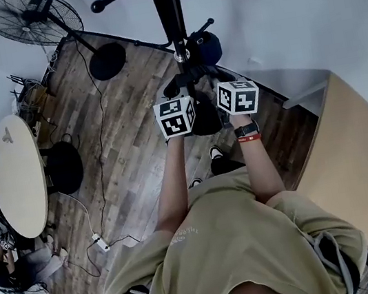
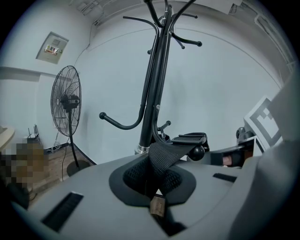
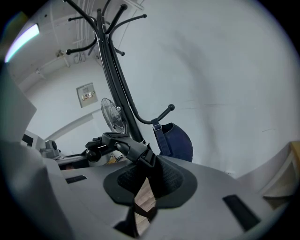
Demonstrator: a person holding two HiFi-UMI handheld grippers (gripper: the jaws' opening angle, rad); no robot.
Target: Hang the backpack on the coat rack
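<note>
At the tubular black coat rack (image 2: 153, 101), left gripper (image 2: 157, 190) clamps woven backpack strap (image 2: 165, 157); right gripper (image 3: 146, 190) too.

We list:
- one black pedestal fan (image 1: 32, 19) with a wire cage and round base, standing on the brown wood-plank floor (image 1: 130, 117) by the white wall (image 1: 301, 11)
- one round pale wooden table (image 1: 17, 174), a black round stool (image 1: 65, 166) just beside it
- one white power strip (image 1: 102, 244) with cables on the floor
- one light wooden cabinet (image 1: 352, 149)
- one dark blue denim bag (image 3: 174, 140)
</note>
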